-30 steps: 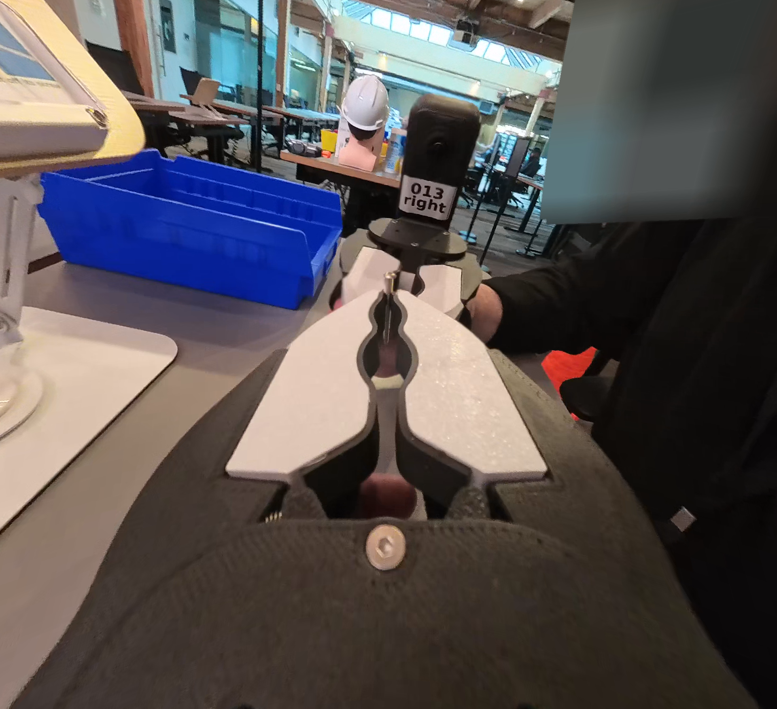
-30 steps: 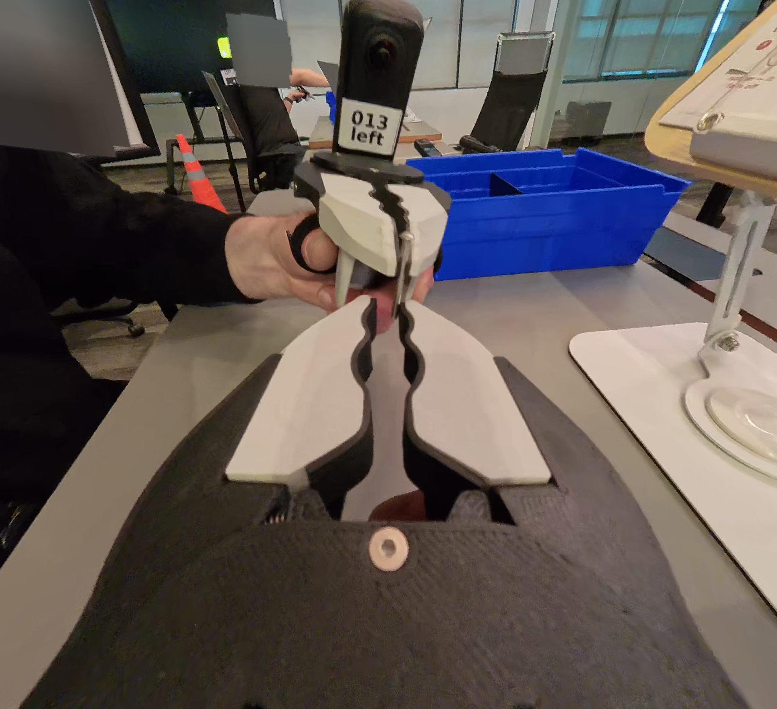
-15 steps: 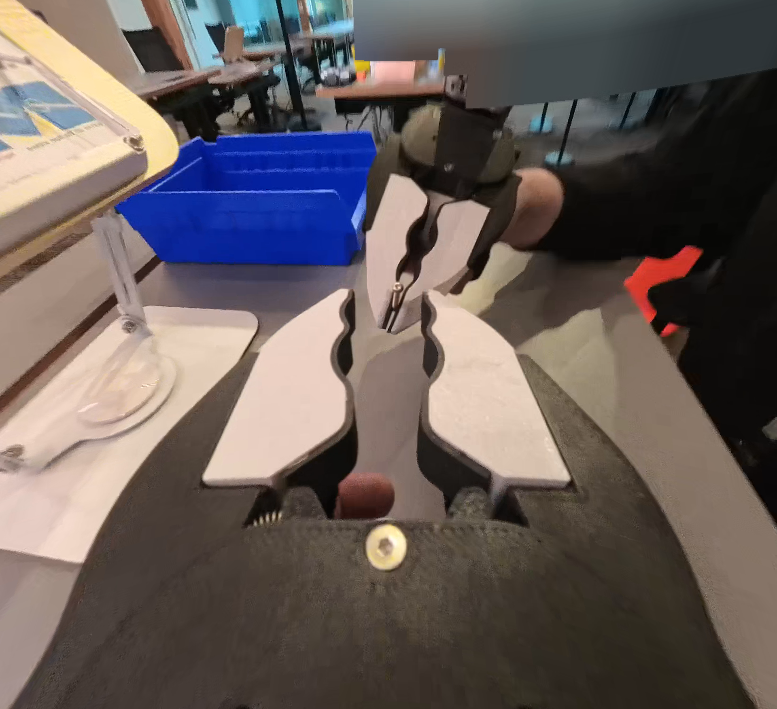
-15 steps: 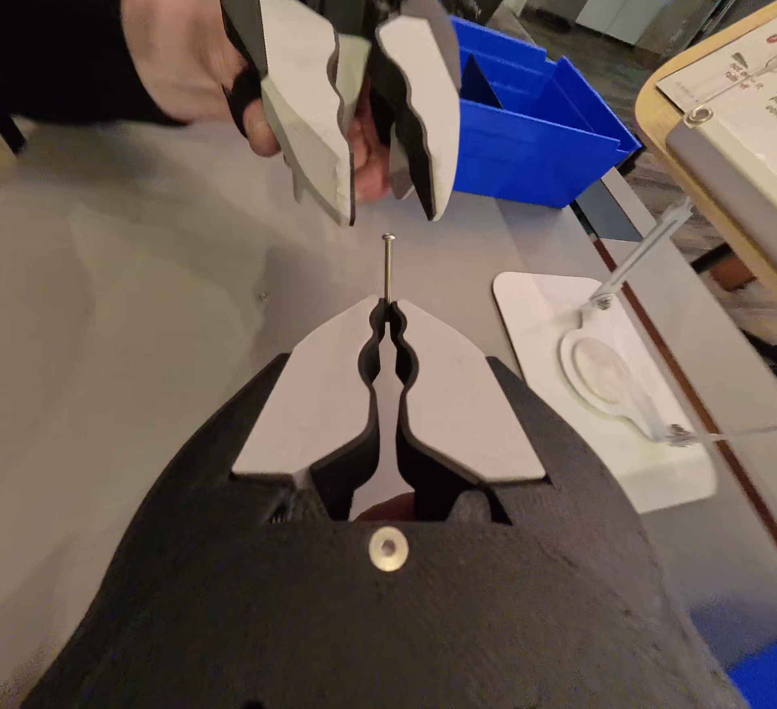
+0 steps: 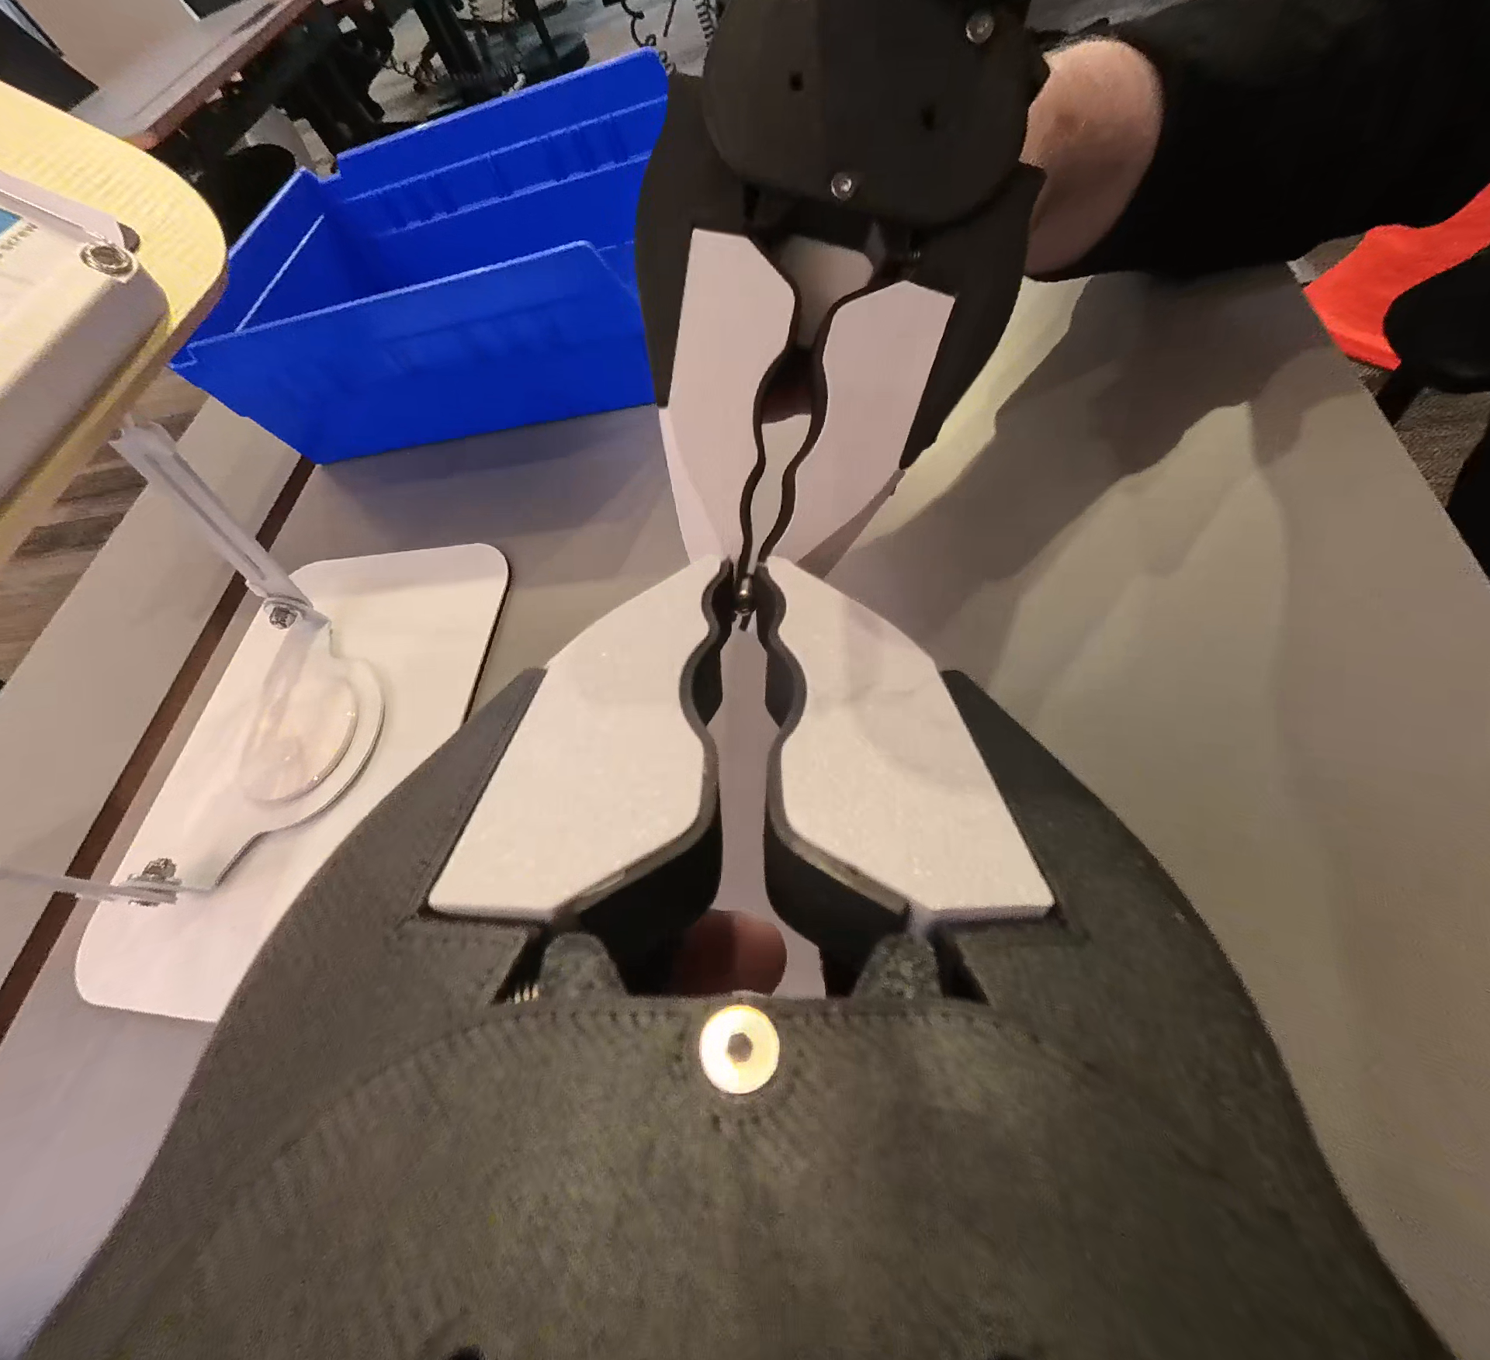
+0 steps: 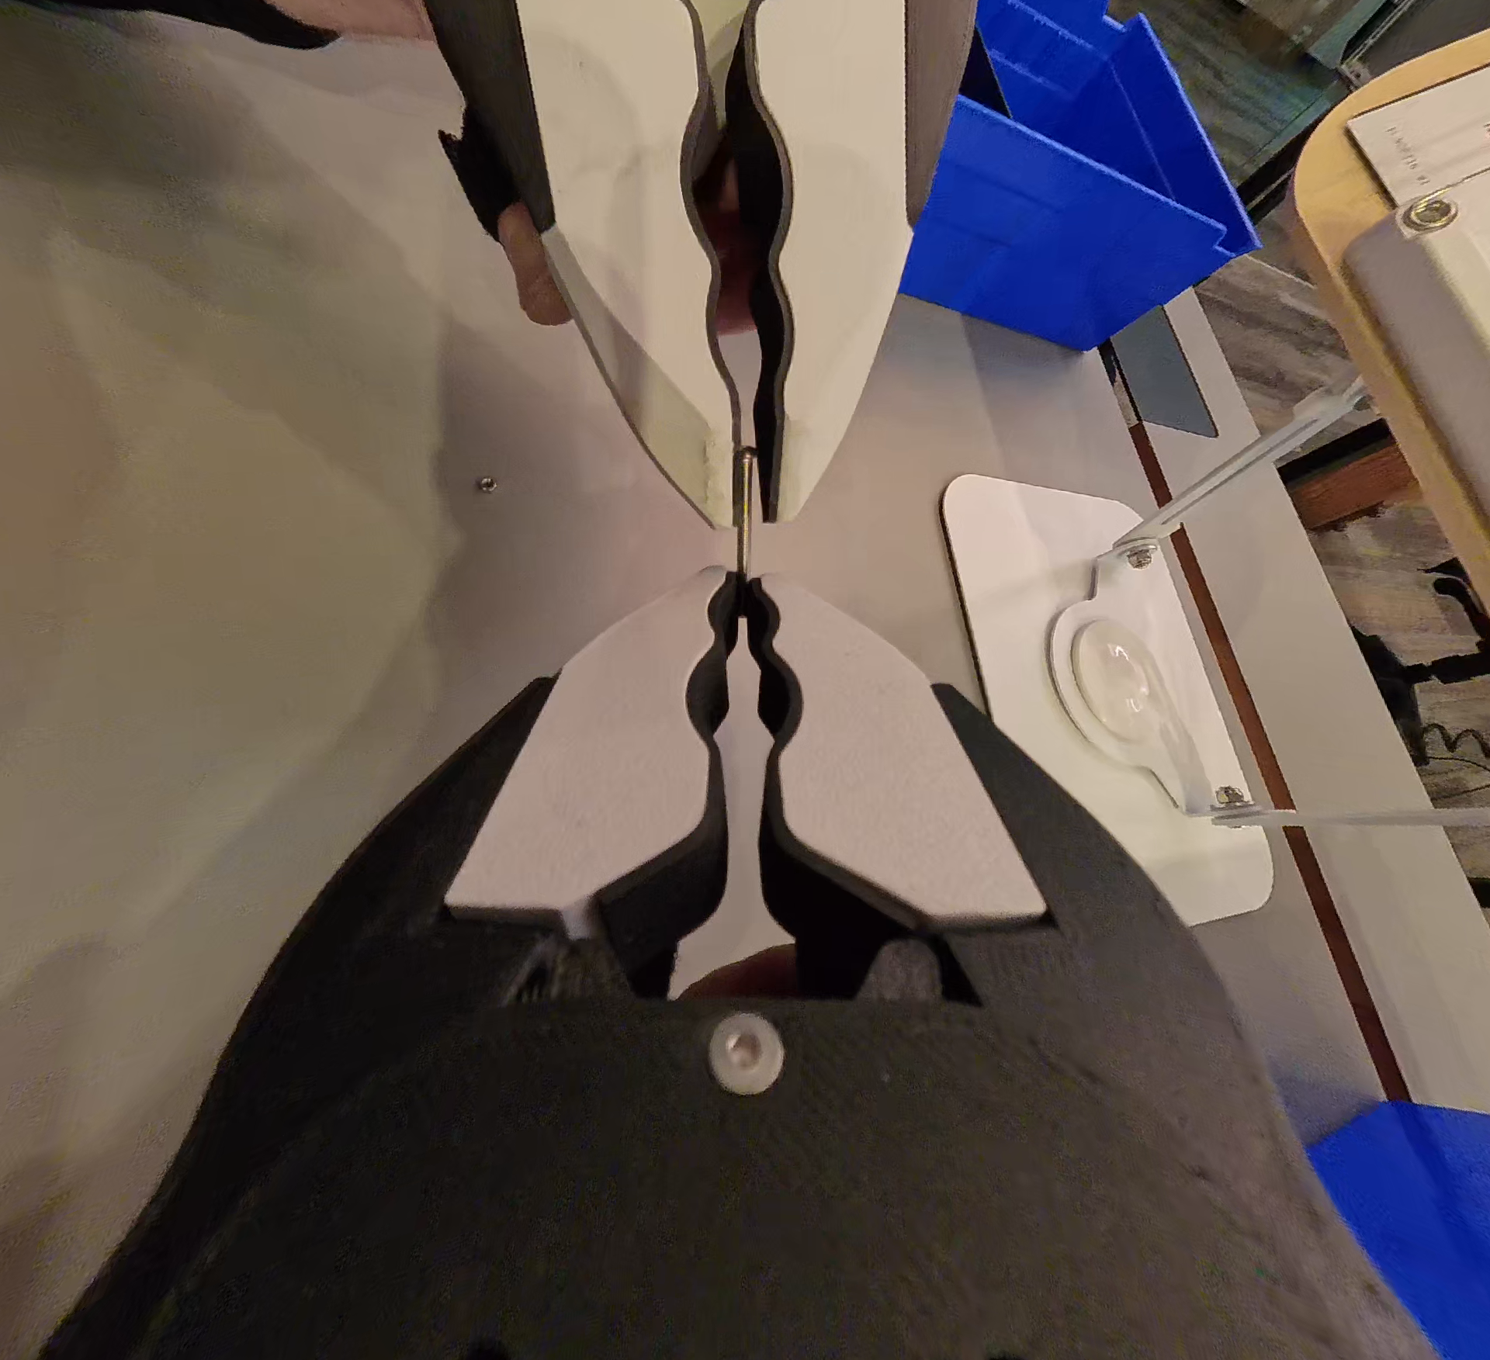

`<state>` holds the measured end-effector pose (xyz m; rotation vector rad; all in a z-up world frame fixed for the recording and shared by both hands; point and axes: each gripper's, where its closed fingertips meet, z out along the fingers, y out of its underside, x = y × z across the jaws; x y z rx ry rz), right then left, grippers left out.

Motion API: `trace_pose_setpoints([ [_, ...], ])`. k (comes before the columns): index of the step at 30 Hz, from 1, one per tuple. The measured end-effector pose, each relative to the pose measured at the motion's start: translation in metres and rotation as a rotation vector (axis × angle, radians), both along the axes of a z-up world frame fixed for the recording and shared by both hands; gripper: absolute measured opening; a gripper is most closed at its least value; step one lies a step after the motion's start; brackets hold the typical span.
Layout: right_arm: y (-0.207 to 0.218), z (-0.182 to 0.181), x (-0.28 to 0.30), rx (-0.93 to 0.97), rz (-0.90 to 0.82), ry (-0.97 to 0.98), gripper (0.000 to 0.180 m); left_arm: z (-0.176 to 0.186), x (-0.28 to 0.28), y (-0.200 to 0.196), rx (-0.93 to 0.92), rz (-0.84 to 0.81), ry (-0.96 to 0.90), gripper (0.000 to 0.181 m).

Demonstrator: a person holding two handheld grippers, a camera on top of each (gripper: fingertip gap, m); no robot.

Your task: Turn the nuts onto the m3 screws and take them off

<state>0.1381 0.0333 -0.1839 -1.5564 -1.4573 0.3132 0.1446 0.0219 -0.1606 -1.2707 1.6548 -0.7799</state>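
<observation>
Now the two grippers are meeting tip to tip above the grey tabletop [image 6: 242, 354]. The right gripper [image 6: 742, 580], black-bodied with white finger plates, is pinching the lower end of a thin silver M3 screw [image 6: 747, 507] between its tips, its jaws nearly together. The screw is pointing straight away from it into the left gripper [image 6: 746, 499], and its head is sitting just inside those white tips, jaws drawn in narrow around it; whether they are actually pressing on it I cannot tell.

From the left wrist view, the left gripper [image 5: 742, 580] is showing its tips close together with a small dark piece [image 5: 742, 596] between them, too small to make out. The right gripper [image 5: 746, 555] is reaching down to it, a bare hand [image 5: 1088, 136] in a black sleeve wrapping its handle.

A tiny silver nut [image 6: 484, 485] is lying alone on the table, well apart from the grippers. A blue plastic bin [image 5: 419, 322] is standing behind them, and a white base plate [image 5: 387, 612] carrying a clear magnifier stand [image 5: 298, 733] is resting beside it. A second blue bin's corner [image 6: 1403, 1208] is poking in beside the right gripper's body.
</observation>
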Motion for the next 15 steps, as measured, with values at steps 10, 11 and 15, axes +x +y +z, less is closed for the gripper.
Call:
trace_pose_setpoints([
  [10,-0.0012,-0.0019,0.0021,-0.002,0.002,-0.011,0.002,-0.0073,0.0002,0.0011,0.027,-0.006,0.039,0.009],
  [11,-0.0011,-0.0023,0.0022,-0.001,0.001,-0.014,0.002,-0.0068,0.0005,-0.0001,0.018,-0.011,0.033,0.005],
  [15,-0.0014,-0.0033,0.0021,-0.003,0.000,-0.012,0.002,-0.0082,0.0001,0.0002,0.026,-0.017,0.037,0.003],
])
